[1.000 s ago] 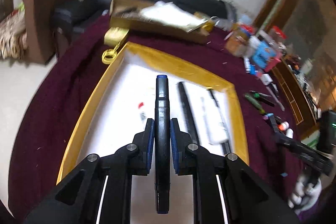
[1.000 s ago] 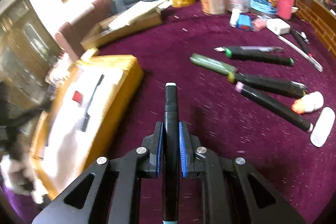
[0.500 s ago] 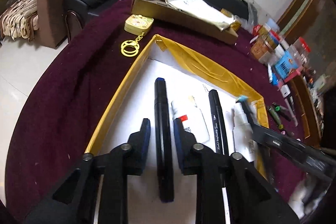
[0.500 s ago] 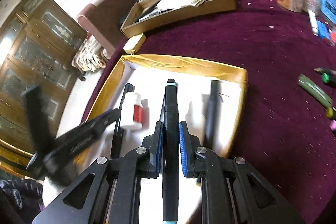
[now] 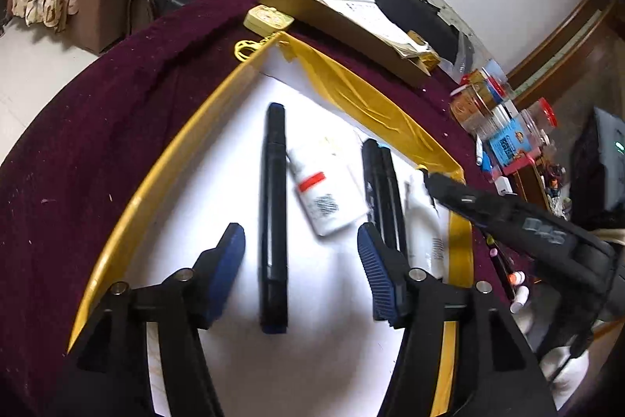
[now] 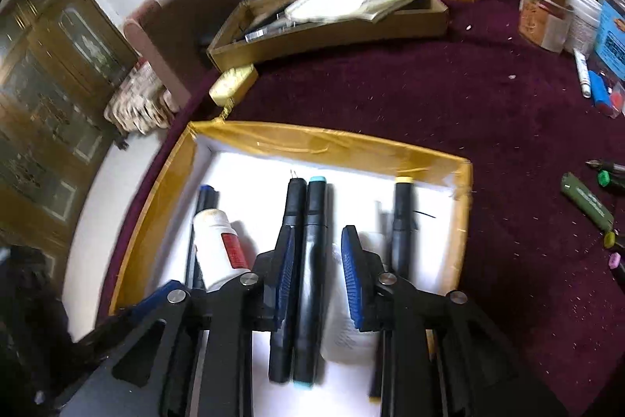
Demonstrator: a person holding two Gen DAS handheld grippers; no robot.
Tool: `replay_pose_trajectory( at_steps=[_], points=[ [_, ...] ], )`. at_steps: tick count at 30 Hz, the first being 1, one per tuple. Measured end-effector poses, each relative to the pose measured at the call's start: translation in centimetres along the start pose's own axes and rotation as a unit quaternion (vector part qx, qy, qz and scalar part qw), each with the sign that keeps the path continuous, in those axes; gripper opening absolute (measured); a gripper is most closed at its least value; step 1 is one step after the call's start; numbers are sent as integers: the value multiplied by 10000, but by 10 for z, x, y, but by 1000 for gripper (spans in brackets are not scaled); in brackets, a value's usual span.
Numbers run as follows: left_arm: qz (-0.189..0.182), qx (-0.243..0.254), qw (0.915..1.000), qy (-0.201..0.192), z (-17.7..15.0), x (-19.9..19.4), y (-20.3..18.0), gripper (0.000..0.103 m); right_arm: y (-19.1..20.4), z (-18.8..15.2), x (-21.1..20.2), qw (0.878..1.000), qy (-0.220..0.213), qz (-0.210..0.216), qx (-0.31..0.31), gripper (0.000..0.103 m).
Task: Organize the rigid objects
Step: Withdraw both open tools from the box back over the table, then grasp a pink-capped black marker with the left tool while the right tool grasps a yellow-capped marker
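left gripper (image 5: 300,256) jaws are opening, pads clear on both sides of the blue-capped marker (image 5: 273,217), so it is released and lying flat on the white floor of the yellow-edged box (image 5: 164,178). its long axis runs straight away from the gripper, parallel to the left wall of the box, and it sits nearer the left pad than the right. next over to the right: white glue bottle (image 5: 328,190), tilted, just beside the marker's upper half, then two dark markers close together.

right gripper (image 6: 316,260) jaws are also opening, with the teal-capped marker (image 6: 312,260) between them. the left pad is close against it and the right pad stands off with a visible gap, so i read it as let go or nearly so, resting in the box beside a black marker (image 6: 287,260) that touches it along its length. axis again runs along the gripper's pointing line. a yellow-capped marker (image 6: 402,221) lies further right, apart.

remaining loose markers (image 6: 586,200) lie on the maroon worktop (image 6: 390,92) to the right of the box, so the right gripper is the nearer one. both grippers need to back out along the marker axis, not sideways, or a pad is likely to roll the neighbours.
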State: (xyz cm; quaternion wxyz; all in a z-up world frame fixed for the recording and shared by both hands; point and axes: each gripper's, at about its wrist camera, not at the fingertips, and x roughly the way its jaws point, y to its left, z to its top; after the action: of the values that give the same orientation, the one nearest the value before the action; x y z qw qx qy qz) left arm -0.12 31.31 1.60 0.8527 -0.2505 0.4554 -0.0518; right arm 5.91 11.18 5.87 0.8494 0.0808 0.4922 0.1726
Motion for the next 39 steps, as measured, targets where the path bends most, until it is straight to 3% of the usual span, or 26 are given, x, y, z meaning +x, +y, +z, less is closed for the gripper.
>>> replay_pose_trajectory(
  at_steps=[3, 5, 6, 8, 13, 15, 17, 21, 23, 25, 29, 31, 33, 39],
  points=[
    [-220, -72, 9996, -141, 0, -10, 0, 59, -21, -14, -46, 9983, -571, -79, -95, 27],
    [-307, -57, 9989, -344, 0, -24, -5, 59, -42, -24, -73, 9950, -938, -321, -141, 50],
    [-367, -4, 9981, -498, -1, -37, -12, 59, -57, -29, -85, 9931, -1079, -449, -130, 70],
    [-465, 90, 9967, -659, -5, -53, -25, 59, -105, -38, -104, 9905, -1089, -839, 61, 72],
    [-881, 447, 9923, -751, -30, -76, -77, 67, -220, -52, -131, 9809, -908, -1445, 929, 68],
    [-1063, 547, 9909, -613, -41, -74, -96, 67, -242, -54, -137, 9796, -859, -1527, 979, 67],
    [-1162, 712, 9896, -464, -52, -67, -115, 67, -252, -53, -132, 9821, -783, -1488, 848, 67],
    [-1019, 1084, 9887, -198, -72, -54, -145, 67, -245, -47, -104, 9873, -466, -1496, 252, 66],
    [-917, 1250, 9878, -167, -78, -54, -155, 67, -241, -48, -88, 9859, -300, -1643, 48, 60],
    [-807, 1406, 9866, -196, -82, -56, -163, 67, -243, -48, -73, 9862, -127, -1651, 2, 44],
    [-678, 1638, 9838, -272, -86, -58, -172, 67, -237, -53, -65, 9855, -77, -1695, -84, 32],
    [-673, 1704, 9828, -248, -88, -55, -175, 67, -235, -58, -68, 9882, -54, -1529, 40, 21],
    [-696, 1722, 9824, -171, -90, -48, -178, 67, -235, -64, -74, 9927, 4, -1137, 390, 18],
    [-621, 1929, 9788, 285, -108, -16, -195, 67, -216, -88, -73, 9922, 372, 498, 1079, 18]
  ],
)
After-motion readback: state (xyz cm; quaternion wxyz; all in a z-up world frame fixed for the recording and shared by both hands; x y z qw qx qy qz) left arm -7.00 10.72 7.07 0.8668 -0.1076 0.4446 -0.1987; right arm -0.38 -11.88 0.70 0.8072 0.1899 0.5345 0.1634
